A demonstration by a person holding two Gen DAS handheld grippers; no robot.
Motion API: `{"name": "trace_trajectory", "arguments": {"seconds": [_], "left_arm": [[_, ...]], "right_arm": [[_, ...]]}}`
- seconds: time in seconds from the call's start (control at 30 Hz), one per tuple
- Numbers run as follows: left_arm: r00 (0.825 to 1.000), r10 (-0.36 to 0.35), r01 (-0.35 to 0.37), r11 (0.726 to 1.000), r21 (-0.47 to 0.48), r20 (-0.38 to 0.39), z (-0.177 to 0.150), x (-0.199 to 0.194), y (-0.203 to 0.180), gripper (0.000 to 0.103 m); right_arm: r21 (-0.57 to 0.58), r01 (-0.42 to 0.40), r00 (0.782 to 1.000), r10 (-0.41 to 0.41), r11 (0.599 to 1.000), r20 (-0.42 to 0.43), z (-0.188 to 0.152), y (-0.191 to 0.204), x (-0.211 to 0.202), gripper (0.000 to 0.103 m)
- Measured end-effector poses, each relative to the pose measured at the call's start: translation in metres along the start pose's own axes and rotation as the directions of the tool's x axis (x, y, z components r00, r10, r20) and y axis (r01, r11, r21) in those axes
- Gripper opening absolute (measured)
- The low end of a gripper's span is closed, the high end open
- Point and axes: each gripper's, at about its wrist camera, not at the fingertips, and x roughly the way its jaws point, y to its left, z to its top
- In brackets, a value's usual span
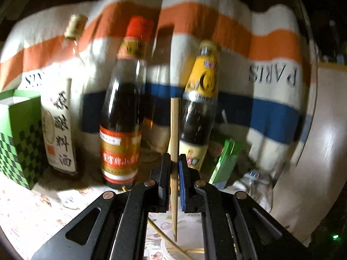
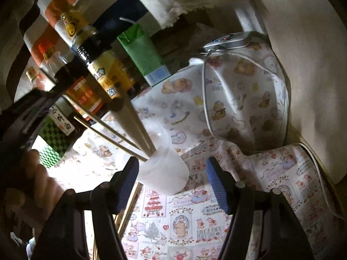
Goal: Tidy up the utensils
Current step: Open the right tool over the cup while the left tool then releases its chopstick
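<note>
My left gripper (image 1: 174, 160) is shut on a wooden chopstick (image 1: 174, 125), which stands upright with its tip down over the rim of a white plastic cup (image 1: 168, 250). In the right wrist view that cup (image 2: 164, 173) sits tilted on the cloth between the fingers of my right gripper (image 2: 172, 184), which is open. The cup is close to the left pad (image 2: 128, 182) and clearly apart from the right pad (image 2: 216, 186). Several chopsticks (image 2: 112, 133) stick out of the cup and lean left. More chopsticks (image 2: 128, 212) lie on the table under the left finger.
Sauce bottles (image 1: 120, 112) and a green checked box (image 1: 17, 138) stand in front of a striped towel (image 1: 260, 43). A green carton (image 2: 143, 54) and a silver device with a cable (image 2: 229, 40) lie farther back. A hand (image 2: 36, 173) is at the left.
</note>
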Motion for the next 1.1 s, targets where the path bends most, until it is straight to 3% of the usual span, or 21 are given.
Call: {"name": "trace_trajectory", "arguments": {"seconds": [0.17, 0.5, 0.63, 0.7, 0.8, 0.93, 1.1], "left_arm": [[0.993, 0.082, -0.079, 0.996, 0.03, -0.084, -0.013, 0.025, -0.002, 0.006], [0.983, 0.075, -0.075, 0.997, 0.008, -0.168, -0.023, 0.045, 0.008, 0.007], [0.982, 0.023, -0.019, 1.0, 0.023, -0.189, -0.025, 0.042, 0.009, 0.026], [0.986, 0.044, -0.035, 0.998, 0.055, -0.163, -0.023, 0.032, 0.007, 0.037], [0.989, 0.053, -0.043, 0.996, 0.08, -0.137, -0.021, 0.013, 0.011, 0.044], [0.986, 0.132, -0.12, 0.986, 0.115, -0.105, -0.024, -0.02, 0.021, 0.061], [0.979, 0.177, -0.167, 0.98, 0.106, -0.098, -0.033, -0.067, 0.044, 0.069]], "right_arm": [[-0.007, 0.014, 1.0, -0.014, 1.0, 0.006, 0.0, 0.002, -0.001, 0.062], [-0.02, 0.032, 0.999, -0.032, 0.999, 0.013, 0.003, 0.002, -0.004, 0.062], [-0.029, 0.04, 0.999, -0.039, 0.999, 0.011, 0.002, 0.003, -0.003, 0.062], [-0.022, 0.037, 0.999, -0.037, 0.999, 0.008, 0.002, 0.003, -0.003, 0.062], [-0.017, 0.03, 1.0, -0.03, 0.999, -0.003, 0.002, 0.003, -0.004, 0.062], [-0.032, 0.005, 1.0, -0.006, 0.999, -0.023, -0.002, 0.01, -0.007, 0.062], [-0.114, -0.022, 0.998, 0.016, 0.993, -0.053, -0.02, 0.037, -0.007, 0.062]]}}
